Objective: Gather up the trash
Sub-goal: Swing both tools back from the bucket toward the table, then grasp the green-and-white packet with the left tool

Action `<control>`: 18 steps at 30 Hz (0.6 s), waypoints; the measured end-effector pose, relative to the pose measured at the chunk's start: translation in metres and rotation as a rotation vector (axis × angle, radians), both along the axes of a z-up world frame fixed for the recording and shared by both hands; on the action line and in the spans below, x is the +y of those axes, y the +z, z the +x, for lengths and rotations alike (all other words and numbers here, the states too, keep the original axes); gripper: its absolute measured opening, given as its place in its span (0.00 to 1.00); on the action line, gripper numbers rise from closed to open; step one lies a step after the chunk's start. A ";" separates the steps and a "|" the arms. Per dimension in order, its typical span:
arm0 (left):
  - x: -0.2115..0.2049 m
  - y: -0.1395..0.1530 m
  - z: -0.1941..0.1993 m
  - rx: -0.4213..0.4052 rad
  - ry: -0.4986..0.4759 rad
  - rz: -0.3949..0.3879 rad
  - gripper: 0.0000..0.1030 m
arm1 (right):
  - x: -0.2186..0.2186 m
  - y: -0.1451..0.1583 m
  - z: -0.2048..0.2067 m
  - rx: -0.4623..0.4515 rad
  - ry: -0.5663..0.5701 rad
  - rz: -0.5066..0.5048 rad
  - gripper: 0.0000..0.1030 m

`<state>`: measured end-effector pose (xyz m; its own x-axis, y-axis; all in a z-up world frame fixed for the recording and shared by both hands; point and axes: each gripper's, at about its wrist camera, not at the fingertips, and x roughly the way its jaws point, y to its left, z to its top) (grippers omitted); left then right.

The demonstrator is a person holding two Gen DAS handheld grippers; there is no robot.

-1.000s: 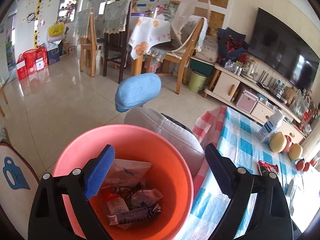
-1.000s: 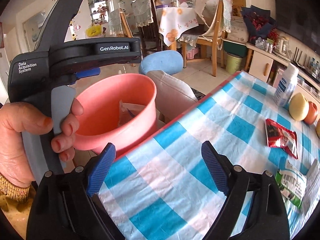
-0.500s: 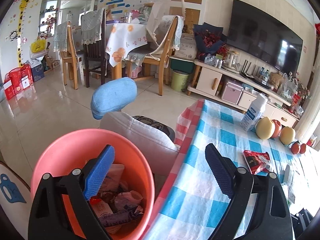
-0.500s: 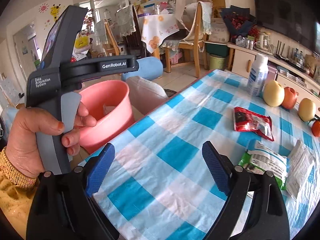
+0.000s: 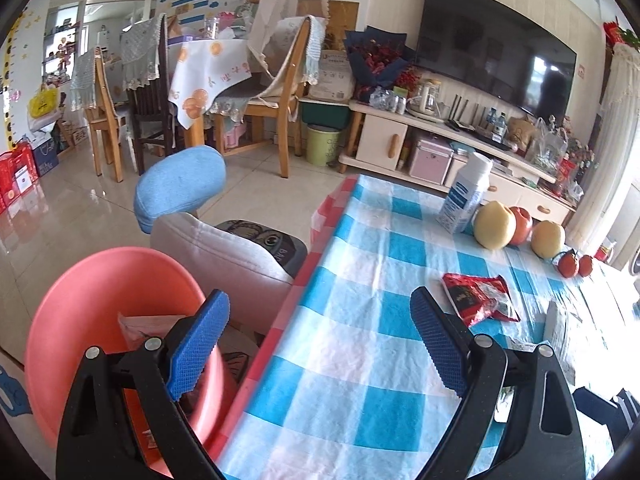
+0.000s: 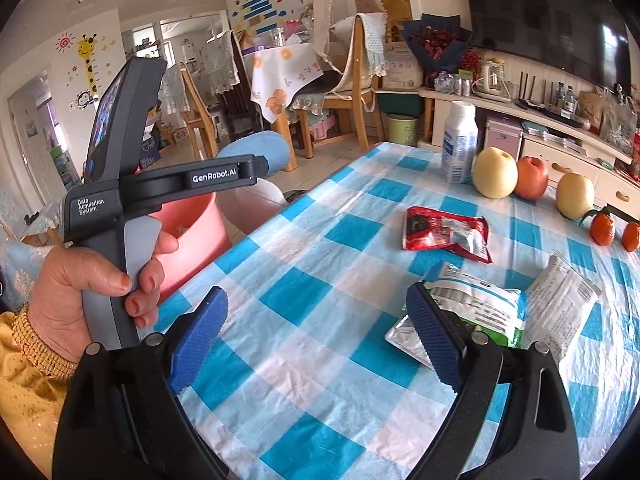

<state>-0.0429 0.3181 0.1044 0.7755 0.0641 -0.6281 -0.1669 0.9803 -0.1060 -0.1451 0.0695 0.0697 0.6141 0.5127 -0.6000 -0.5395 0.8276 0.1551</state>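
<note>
Task looks partway done. Pink bin [image 5: 100,280] beside the table edge already has wrappers in it, but 3 pcs of trash are left on the checked tablecloth [image 6: 320,280]: red snack wrapper [image 6: 446,232], green-white packet [image 6: 476,308] and white packet [image 6: 560,300] just beside it. Left gripper [image 5: 320,344] w/ jaws spread, nothing btwn them; right gripper [image 6: 316,340] likewise spread and empty, its right finger overlapping the green-white packet, prob. the next pick. Fruit and bottle [image 6: 460,148] likely stay.
</note>
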 end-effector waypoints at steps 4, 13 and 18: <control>-0.016 -0.003 0.001 0.010 -0.028 0.026 0.88 | -0.013 0.001 0.000 0.000 -0.022 0.011 0.89; -0.053 -0.007 0.003 0.010 -0.115 0.098 0.88 | -0.044 0.003 0.003 0.003 -0.071 0.055 0.90; -0.068 -0.009 0.006 0.020 -0.164 0.092 0.88 | -0.061 0.005 0.007 0.008 -0.104 0.072 0.90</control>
